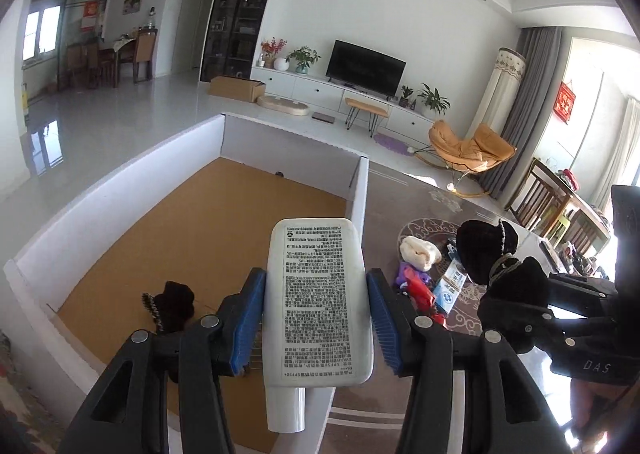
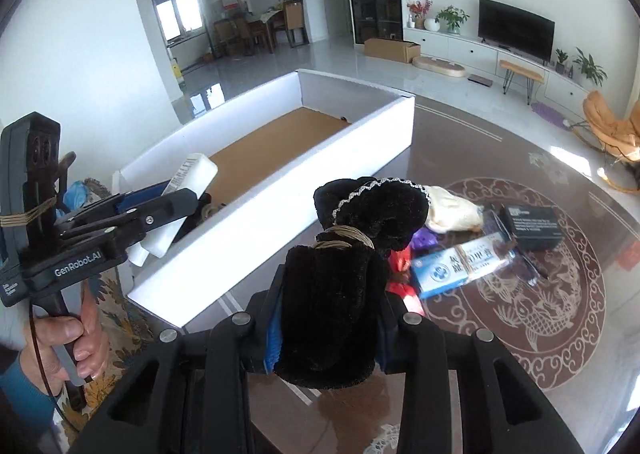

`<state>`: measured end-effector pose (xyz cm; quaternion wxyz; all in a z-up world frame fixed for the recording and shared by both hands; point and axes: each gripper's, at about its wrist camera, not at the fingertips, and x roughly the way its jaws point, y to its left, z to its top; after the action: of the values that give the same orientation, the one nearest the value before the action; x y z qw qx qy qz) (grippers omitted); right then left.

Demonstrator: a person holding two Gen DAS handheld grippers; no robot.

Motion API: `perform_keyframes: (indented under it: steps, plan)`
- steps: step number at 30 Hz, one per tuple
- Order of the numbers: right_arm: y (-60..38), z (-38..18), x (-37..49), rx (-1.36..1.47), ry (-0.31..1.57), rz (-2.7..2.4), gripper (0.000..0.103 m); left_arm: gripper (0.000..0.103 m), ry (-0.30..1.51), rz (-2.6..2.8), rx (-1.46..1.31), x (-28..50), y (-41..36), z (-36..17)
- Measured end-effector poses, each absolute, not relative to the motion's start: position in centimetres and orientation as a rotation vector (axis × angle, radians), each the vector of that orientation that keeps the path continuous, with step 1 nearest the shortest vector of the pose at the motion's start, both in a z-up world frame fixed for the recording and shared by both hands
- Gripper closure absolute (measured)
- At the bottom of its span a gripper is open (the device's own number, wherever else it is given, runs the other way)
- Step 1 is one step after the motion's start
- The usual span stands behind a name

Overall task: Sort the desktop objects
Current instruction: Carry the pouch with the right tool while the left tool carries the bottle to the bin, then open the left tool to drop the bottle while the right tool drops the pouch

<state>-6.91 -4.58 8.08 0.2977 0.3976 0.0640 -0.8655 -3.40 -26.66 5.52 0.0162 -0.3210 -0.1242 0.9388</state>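
My left gripper [image 1: 316, 282] is shut on a white tube [image 1: 320, 294] with small black print, its cap end toward the camera. It hangs over the near corner of a white-walled box [image 1: 120, 189] with a brown cardboard floor. A black velvet item [image 1: 172, 308] lies inside that box near the corner. My right gripper [image 2: 330, 288] is shut on a black velvet pouch [image 2: 332, 302] tied with twine and trimmed in silver. It hovers above the dark table beside the box [image 2: 360, 133]. The right wrist view also shows the left gripper [image 2: 172, 195] with the tube [image 2: 192, 173].
On the patterned dark table [image 2: 560, 314] lie a blue-and-white medicine box [image 2: 460, 262], a black box [image 2: 532, 225], a cream cloth [image 2: 452, 213], and red [image 2: 400, 260] and purple bits. A person's hand [image 2: 76, 342] grips the left handle. A living room lies beyond.
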Motion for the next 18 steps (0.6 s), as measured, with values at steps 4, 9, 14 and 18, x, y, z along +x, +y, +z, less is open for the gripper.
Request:
perform_keyframes:
  steps: [4,9,14,18]
  plan:
    - [-13.6,9.6,-7.4,0.982,0.172,-2.150,0.067,0.052,-0.418,3.030,-1.129,-5.0,-33.6,4.8]
    - [-22.6,6.4,-7.7,1.052,0.195,-1.966,0.066,0.052,-0.420,3.005,-1.449,-7.6,-38.6,1.2]
    - [-26.6,1.8,-8.3,1.162,0.275,-1.927,0.011,0.050,-0.477,2.981,-1.586,-8.1,-39.3,-1.5]
    - [-23.1,2.6,-8.3,1.078,0.167,-1.986,0.010,0.039,-0.497,3.028,-1.432,-6.6,-37.3,-0.2]
